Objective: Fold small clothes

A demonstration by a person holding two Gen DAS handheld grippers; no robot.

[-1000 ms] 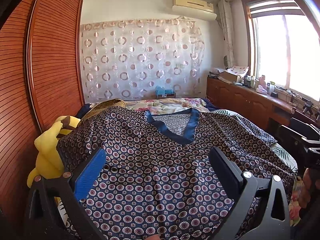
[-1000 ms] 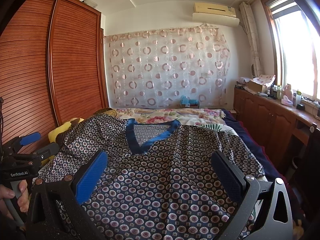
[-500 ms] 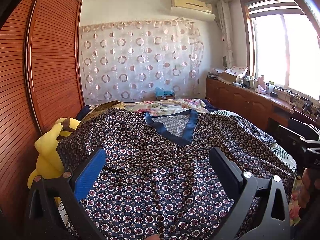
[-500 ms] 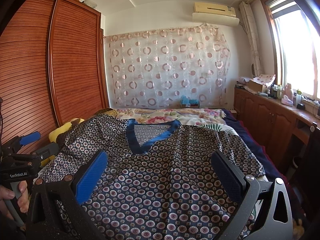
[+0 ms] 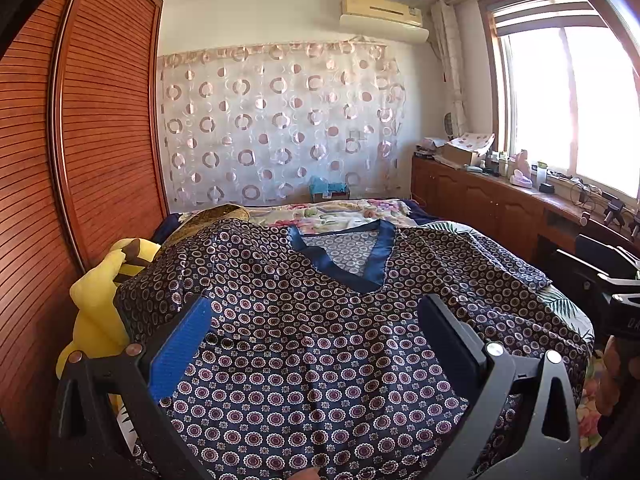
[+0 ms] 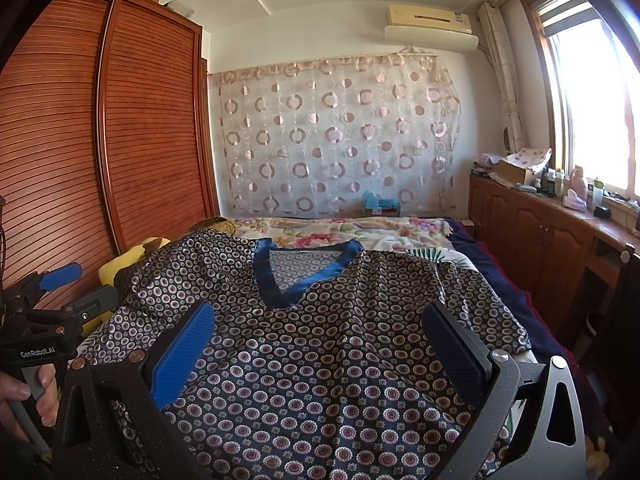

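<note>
A dark navy top printed with small rings and edged with a blue V-neck collar lies spread flat on the bed, neck pointing away from me; the same top fills the right wrist view. My left gripper stands open above the top's near left part, nothing between its fingers. My right gripper is open too, over the near middle of the top. The left gripper also shows at the left edge of the right wrist view, held by a hand.
A yellow plush toy lies against the wooden slatted wardrobe at the bed's left. A floral bedsheet covers the far bed. Low wooden cabinets with clutter run under the window on the right. A patterned curtain hangs behind.
</note>
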